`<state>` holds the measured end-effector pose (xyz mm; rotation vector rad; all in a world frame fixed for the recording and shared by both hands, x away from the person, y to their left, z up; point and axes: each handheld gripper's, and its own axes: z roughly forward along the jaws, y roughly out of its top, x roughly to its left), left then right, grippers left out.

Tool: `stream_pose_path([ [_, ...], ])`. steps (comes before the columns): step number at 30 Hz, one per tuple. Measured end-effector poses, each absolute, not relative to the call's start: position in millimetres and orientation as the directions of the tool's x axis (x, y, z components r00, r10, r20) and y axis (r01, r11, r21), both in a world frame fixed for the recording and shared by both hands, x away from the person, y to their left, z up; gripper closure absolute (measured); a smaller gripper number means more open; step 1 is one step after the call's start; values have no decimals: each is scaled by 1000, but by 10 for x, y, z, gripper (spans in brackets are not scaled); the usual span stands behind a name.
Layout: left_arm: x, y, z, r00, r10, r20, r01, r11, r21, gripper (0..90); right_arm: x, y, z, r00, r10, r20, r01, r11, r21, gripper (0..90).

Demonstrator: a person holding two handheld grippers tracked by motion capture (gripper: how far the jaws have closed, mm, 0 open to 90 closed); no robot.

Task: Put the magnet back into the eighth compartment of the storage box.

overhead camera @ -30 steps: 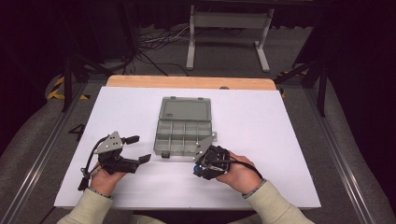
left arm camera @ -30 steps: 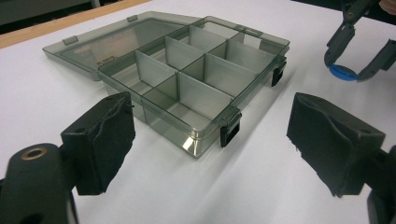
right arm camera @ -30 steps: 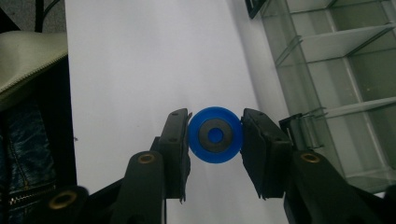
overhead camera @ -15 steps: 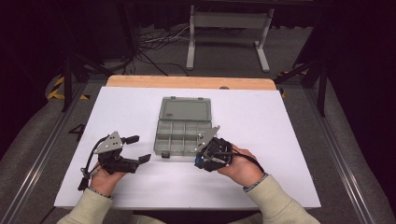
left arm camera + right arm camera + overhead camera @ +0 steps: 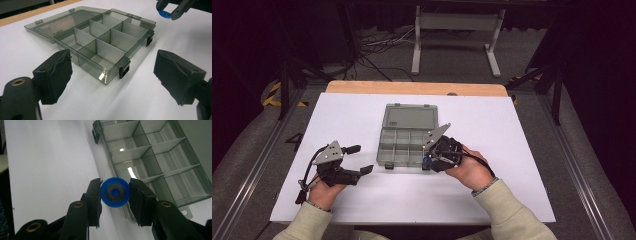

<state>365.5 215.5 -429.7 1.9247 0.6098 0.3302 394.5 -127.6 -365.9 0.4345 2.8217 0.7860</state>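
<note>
A clear grey compartment box (image 5: pixel 404 145) lies in the middle of the white table with its lid flat open behind it, also seen as the box (image 5: pixel 105 47) and the box (image 5: pixel 152 162). A round blue part (image 5: pixel 115 192) with a dark centre is pinched between the pads of my right gripper (image 5: pixel 115 193), just off the box's near right corner. In the high view the right gripper (image 5: pixel 429 161) hovers at that corner. My left gripper (image 5: pixel 359 159) rests on the table left of the box, its jaws wide apart with nothing between them; the left gripper (image 5: pixel 112 80) faces the box's front corner.
The white table top (image 5: pixel 362 115) has a wooden strip (image 5: pixel 412 88) along its far edge. A metal stand (image 5: pixel 454 30) and cables lie on the floor beyond. The box's compartments look bare, with black latches (image 5: pixel 124 71) on its front wall.
The right hand has lifted a little and shifted towards the box's right corner with the blue part in its jaws. The left hand has stayed put.
</note>
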Motion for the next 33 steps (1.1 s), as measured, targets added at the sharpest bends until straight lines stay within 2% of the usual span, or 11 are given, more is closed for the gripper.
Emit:
stream_pose_path([
  [26,3658,2158,-4300,832,553,-45,266,-327,907,156,4353,-1413,-3741,-889,451,-75,343,766,544,626],
  [33,3655,2160,-4298,831,554,-46,265,-323,909,155,4377,-1416,-3795,-887,456,-73,352,769,534,625],
])
